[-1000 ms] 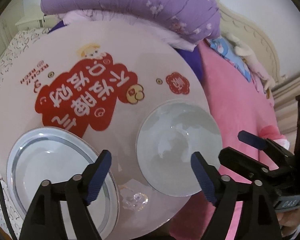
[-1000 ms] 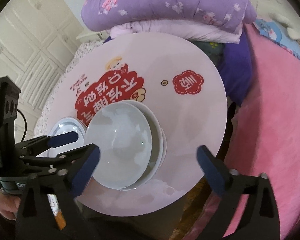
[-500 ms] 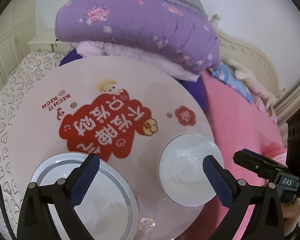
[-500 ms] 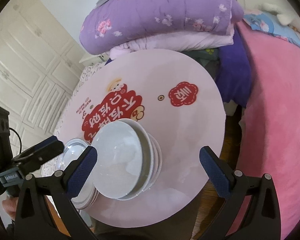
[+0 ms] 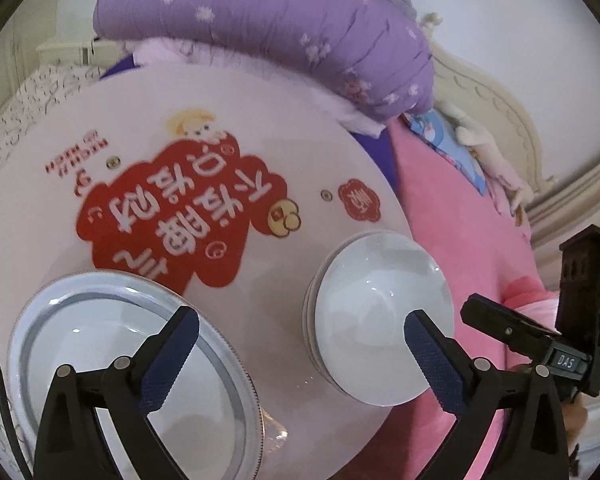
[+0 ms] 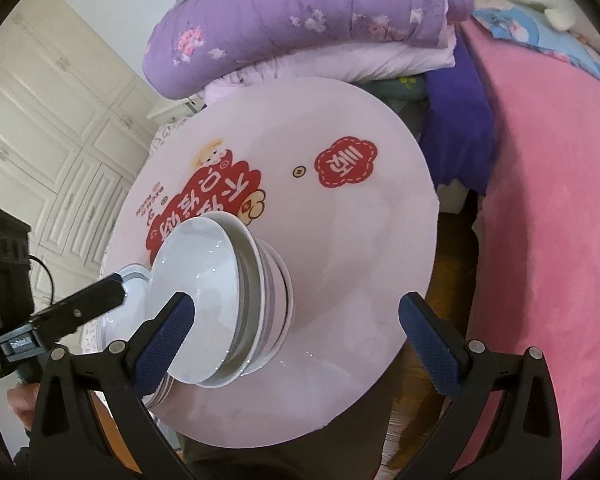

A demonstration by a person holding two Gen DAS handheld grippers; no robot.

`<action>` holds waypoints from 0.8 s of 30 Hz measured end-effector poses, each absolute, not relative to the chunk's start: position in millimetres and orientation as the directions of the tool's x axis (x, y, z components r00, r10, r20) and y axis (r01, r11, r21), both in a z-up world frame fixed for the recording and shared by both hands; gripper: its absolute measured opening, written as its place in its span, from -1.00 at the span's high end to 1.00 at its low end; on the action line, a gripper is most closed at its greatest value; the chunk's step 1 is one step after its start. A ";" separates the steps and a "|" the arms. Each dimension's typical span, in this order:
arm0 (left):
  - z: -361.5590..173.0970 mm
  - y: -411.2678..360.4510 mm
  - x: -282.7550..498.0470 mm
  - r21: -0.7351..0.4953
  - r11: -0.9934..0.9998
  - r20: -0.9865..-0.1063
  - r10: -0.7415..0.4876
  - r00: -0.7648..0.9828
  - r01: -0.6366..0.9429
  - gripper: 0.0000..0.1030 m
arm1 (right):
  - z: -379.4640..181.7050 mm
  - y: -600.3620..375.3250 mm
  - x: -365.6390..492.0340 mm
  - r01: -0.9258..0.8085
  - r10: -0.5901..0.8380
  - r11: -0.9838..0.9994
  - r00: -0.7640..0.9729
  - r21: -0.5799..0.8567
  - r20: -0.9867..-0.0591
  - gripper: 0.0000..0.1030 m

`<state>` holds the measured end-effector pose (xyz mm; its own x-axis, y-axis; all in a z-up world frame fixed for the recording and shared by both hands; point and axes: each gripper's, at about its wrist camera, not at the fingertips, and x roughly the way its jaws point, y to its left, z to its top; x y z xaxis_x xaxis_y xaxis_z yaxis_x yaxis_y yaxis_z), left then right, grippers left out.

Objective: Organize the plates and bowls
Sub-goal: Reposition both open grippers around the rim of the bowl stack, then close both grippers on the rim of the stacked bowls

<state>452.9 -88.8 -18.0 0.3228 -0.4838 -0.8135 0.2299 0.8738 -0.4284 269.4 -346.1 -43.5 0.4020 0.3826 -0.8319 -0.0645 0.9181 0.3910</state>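
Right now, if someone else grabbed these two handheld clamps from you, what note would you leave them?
Left gripper: jaws wide open, empty, above the near edge of the round table.
Right gripper: jaws wide open, empty, beside the bowls.
White bowls sit nested in one stack near the table's front edge.
Silver-rimmed plates lie piled to the left of the bowls; how many, I cannot tell.
Done: bowls together, plates together.
Left: nothing loose is visible on the table; perhaps just check that both piles sit safely away from the edge.
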 end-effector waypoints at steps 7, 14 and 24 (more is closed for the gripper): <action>-28.1 -99.6 453.3 -0.409 0.883 -0.819 -0.467 0.334 0.231 -0.95 | -37.1 -335.2 268.2 -0.093 0.358 0.931 0.424 0.354 -0.832 -1.00; -43.8 -108.7 452.5 -0.438 0.871 -0.821 -0.488 0.294 0.223 -0.85 | -51.7 -327.7 269.8 -0.092 0.337 0.940 0.392 0.328 -0.856 -1.00; -74.5 -121.7 473.1 -0.510 0.846 -0.820 -0.533 0.207 0.158 -0.39 | -62.2 -323.6 279.9 -0.094 0.334 0.942 0.354 0.322 -0.874 -0.81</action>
<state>473.1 -121.7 -74.5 0.2072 -0.5333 -0.8202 0.1579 0.8456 -0.5099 279.9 -323.6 -62.2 0.3538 0.3338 -0.8737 -0.0935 0.9421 0.3220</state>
